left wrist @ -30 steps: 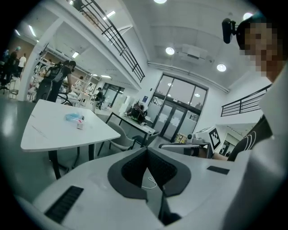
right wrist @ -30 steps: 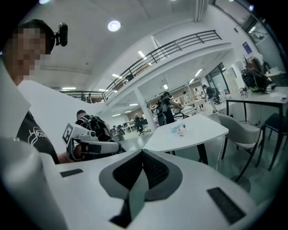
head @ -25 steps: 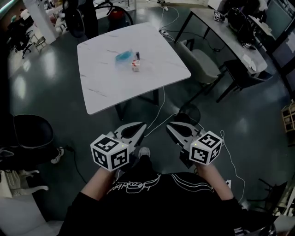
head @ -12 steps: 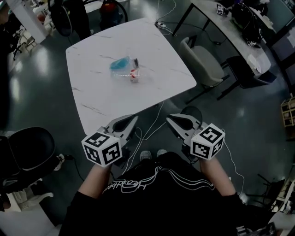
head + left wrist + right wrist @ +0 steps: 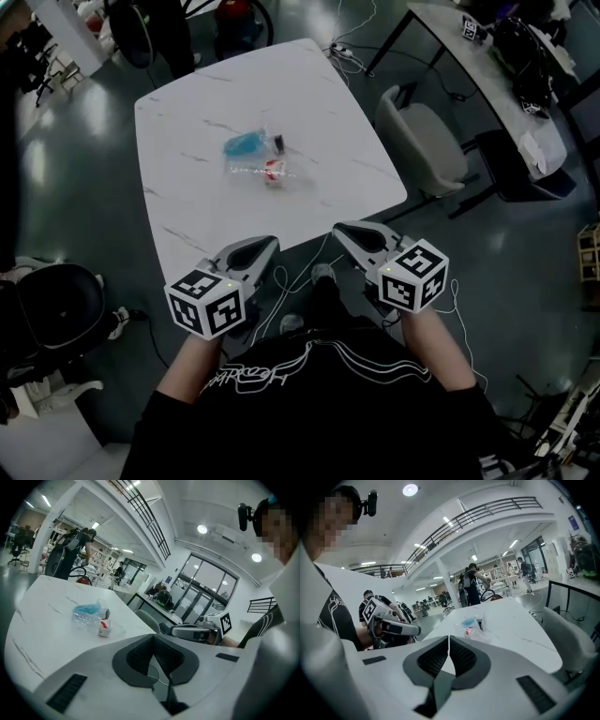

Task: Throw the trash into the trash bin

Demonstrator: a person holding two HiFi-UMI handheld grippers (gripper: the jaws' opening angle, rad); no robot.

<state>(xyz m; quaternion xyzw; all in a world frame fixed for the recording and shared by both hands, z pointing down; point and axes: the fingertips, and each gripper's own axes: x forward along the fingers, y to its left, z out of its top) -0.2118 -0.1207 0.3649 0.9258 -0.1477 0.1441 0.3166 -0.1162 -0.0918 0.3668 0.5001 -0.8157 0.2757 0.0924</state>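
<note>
Trash, a crumpled clear-and-blue plastic bottle (image 5: pixel 246 145) and a small red-and-white carton (image 5: pixel 273 172), lay mid-way across the white marble-patterned table (image 5: pixel 342 141). We noted the left gripper (image 5: pixel 267 246) and right gripper (image 5: pixel 342 228) clenched and empty at its near edge. We judged they should open before reaching.

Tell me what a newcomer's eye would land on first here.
The white marble table dominates the head view, with a small heap of trash, blue plastic and a red-and-white pack, near its middle. Lower down, the left tongs and right tongs, both shut and empty, point toward it by its near edge.
</note>
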